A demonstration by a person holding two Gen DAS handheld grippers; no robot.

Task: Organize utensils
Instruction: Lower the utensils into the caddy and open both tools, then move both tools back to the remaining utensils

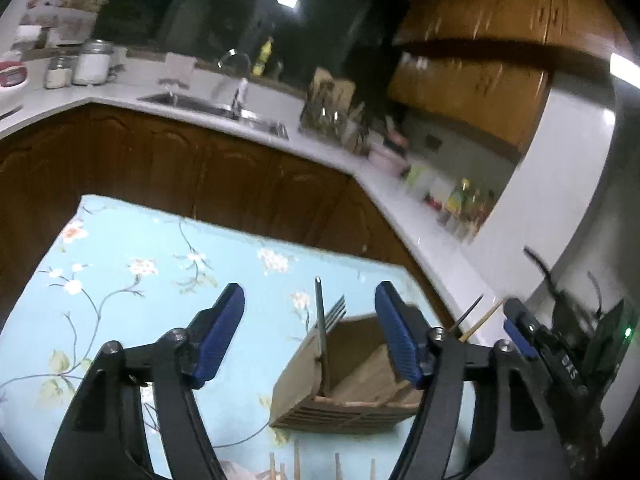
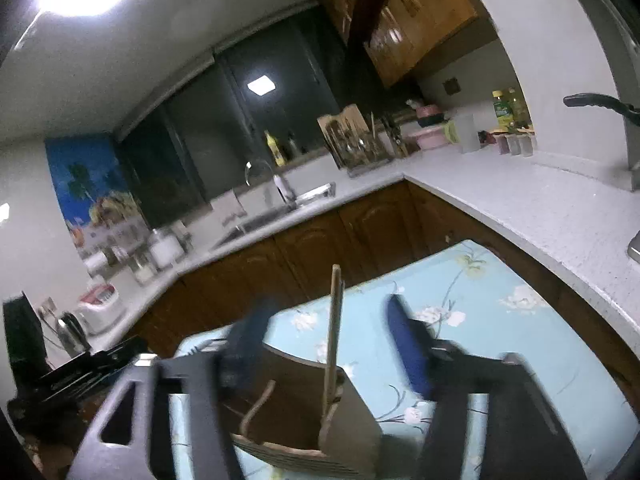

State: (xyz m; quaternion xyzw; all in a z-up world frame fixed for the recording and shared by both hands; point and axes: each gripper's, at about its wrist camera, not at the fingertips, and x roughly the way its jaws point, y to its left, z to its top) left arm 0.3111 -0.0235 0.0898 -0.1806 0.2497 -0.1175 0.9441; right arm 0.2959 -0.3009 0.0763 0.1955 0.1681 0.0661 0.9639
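Though blur smears the right tongs [image 2: 328,344], both they and the left tongs [image 1: 310,320] gape wide, empty, above the wooden holder [image 1: 344,380]; its base is cut off.

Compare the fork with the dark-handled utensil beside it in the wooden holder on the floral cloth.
The fork shows its tines at the top, while the dark-handled utensil shows only a plain rod-like end. The fork leans to the right; the dark utensil stands nearly upright and reaches higher. The fork looks pale metallic; the other looks dark. Both stand in the same left compartment of the wooden holder, touching or nearly so, between the open fingers of the left claw.
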